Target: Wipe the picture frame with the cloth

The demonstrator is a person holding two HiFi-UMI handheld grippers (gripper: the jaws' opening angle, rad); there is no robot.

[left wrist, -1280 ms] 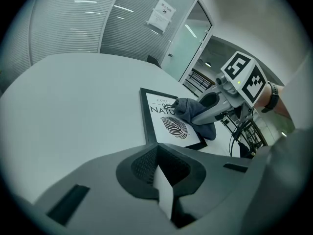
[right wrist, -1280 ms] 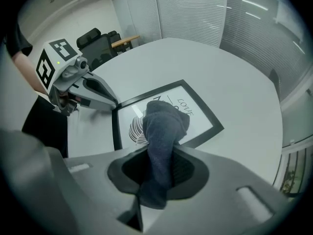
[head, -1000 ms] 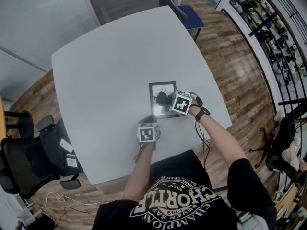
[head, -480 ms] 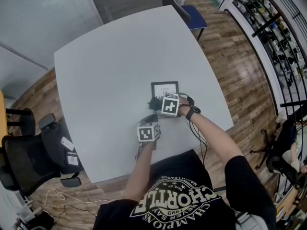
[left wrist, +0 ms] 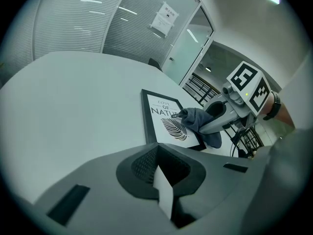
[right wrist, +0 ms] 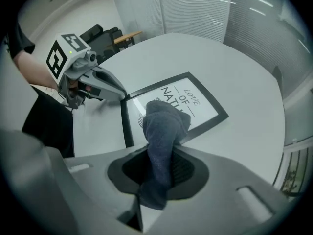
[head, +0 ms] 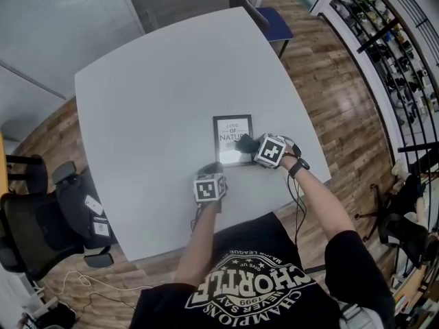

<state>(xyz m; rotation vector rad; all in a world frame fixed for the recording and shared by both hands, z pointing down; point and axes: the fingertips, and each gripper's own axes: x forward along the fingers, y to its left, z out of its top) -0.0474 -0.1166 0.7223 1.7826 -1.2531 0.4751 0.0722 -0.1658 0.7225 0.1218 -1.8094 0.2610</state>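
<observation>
The black picture frame (head: 232, 130) with a leaf print lies flat on the white table (head: 158, 101), near its front edge. My right gripper (head: 251, 144) is shut on a dark blue-grey cloth (head: 244, 142), which rests on the frame's lower right part. From the right gripper view the cloth (right wrist: 164, 131) hangs out of the jaws over the frame (right wrist: 198, 104). My left gripper (head: 213, 169) is shut, with its tips (right wrist: 121, 96) at the frame's near left corner. From the left gripper view, the frame (left wrist: 161, 112) and the cloth (left wrist: 201, 122) lie just ahead.
A blue chair (head: 266, 18) stands at the table's far edge. A black office chair (head: 34, 228) is on the floor at the left. Shelving (head: 391, 53) runs along the right wall. The table's front edge is close to my body.
My right gripper swept the cloth leftward over the frame, then back to the right side. The left gripper and the frame stayed where they were.
</observation>
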